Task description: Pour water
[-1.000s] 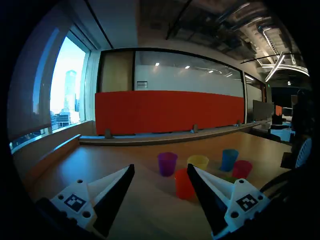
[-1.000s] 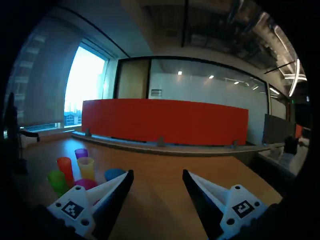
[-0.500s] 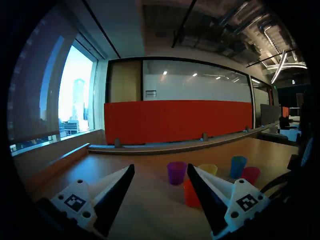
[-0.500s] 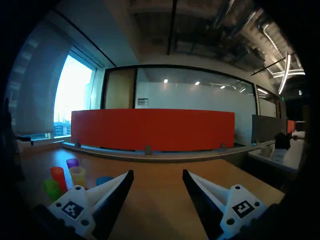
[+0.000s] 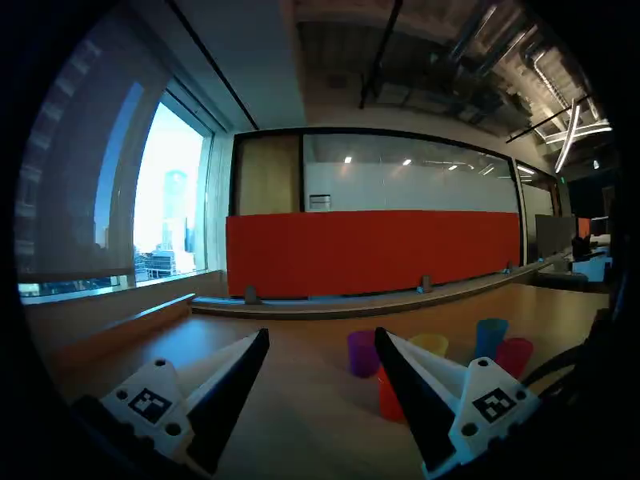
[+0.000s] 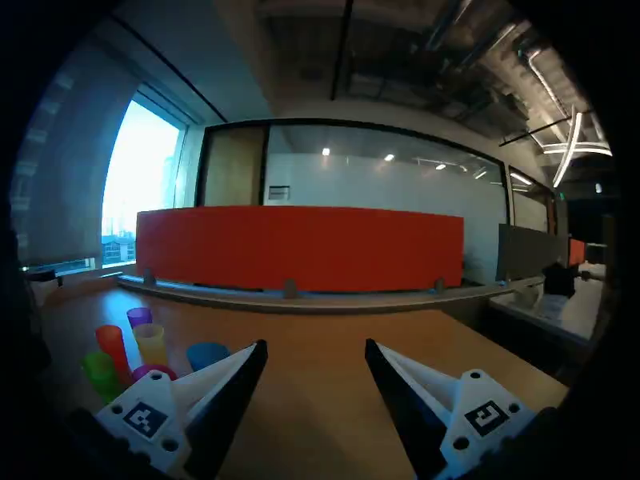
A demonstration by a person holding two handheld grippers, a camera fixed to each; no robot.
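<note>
Several coloured plastic cups stand together on a wooden table. In the left gripper view a purple cup [image 5: 362, 353] sits between my fingers' line of sight, with an orange-red cup [image 5: 387, 395] half hidden behind the right finger, then a yellow cup [image 5: 431, 344], a blue cup [image 5: 490, 337] and a pink cup [image 5: 514, 356]. My left gripper [image 5: 320, 344] is open and empty. In the right gripper view the cups stand at lower left: green cup [image 6: 100, 374], orange cup [image 6: 112, 349], yellow cup [image 6: 151, 343], purple cup [image 6: 138, 318], blue cup [image 6: 207, 355]. My right gripper [image 6: 314, 352] is open and empty.
The wooden table [image 6: 320, 400] ends at a red divider panel [image 5: 372, 251] along its far edge. A large window [image 5: 168, 216] lies to the left. Dark chairs and desks [image 6: 560, 292] stand to the right.
Both views have tilted upward and shifted, so the cups sit lower and further right in the left gripper view. Both grippers stay open; the cups have not moved.
</note>
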